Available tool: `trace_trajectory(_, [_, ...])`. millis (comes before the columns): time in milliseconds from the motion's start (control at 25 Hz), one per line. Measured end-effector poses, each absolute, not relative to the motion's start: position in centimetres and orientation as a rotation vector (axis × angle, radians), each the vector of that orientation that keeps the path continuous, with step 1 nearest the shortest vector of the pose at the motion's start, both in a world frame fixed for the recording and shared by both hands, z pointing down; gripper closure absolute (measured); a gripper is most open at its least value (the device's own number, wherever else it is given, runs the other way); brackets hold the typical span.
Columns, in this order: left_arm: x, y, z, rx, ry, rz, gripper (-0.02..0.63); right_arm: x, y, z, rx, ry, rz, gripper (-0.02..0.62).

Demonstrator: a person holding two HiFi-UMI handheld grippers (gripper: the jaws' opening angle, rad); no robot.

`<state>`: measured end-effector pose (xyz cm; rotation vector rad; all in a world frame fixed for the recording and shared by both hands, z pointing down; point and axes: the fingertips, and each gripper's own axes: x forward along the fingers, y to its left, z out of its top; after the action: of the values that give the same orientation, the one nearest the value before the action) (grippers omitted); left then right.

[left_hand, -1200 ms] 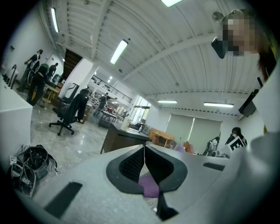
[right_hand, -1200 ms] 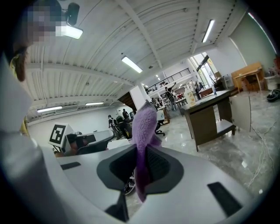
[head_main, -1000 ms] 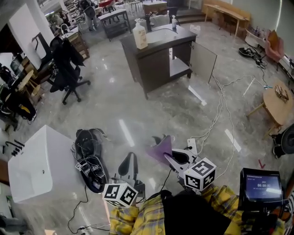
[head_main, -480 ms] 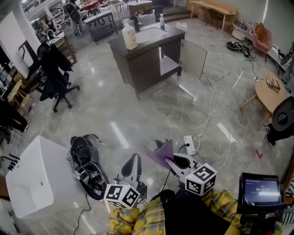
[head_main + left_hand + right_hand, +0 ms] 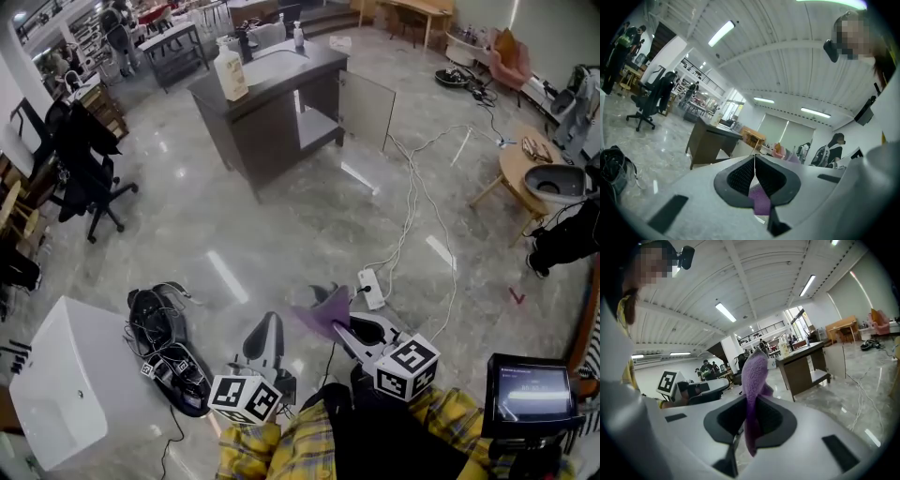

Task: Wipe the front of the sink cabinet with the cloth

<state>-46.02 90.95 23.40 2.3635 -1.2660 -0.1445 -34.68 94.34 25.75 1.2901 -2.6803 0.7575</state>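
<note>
Cabinet (image 5: pixel 267 122) leftward; cloth (image 5: pixel 322 307) in right gripper (image 5: pixel 340 324)

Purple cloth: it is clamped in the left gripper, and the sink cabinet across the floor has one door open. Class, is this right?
One slip: the right gripper holds the purple cloth, as the right gripper view shows. The sink cabinet across the floor does have one door open.

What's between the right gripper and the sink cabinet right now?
Mostly bare floor, in the head view. A power strip lies just ahead of the right gripper, and a white cable runs from there toward the cabinet.
</note>
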Motion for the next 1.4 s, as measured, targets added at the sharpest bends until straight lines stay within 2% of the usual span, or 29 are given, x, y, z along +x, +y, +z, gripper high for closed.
trace_trajectory(600, [-36.6, 84.6, 22.6, 2.393, -1.294, -0.168, 0.598, -25.4, 87.5, 24.9, 1.290, -2.716, 0.711, 0.555])
trace_trajectory(840, [-30.6, 81.4, 21.3, 2.399, -1.314, -0.164, 0.598, -19.0, 84.0, 23.7, 1.296, -2.725, 0.703, 0.554])
trace_trajectory(1400, [-28.1, 82.1, 23.0, 2.433, -1.309, -0.135, 0.598, -17.3, 84.7, 26.0, 1.276, -2.726, 0.697, 0.554])
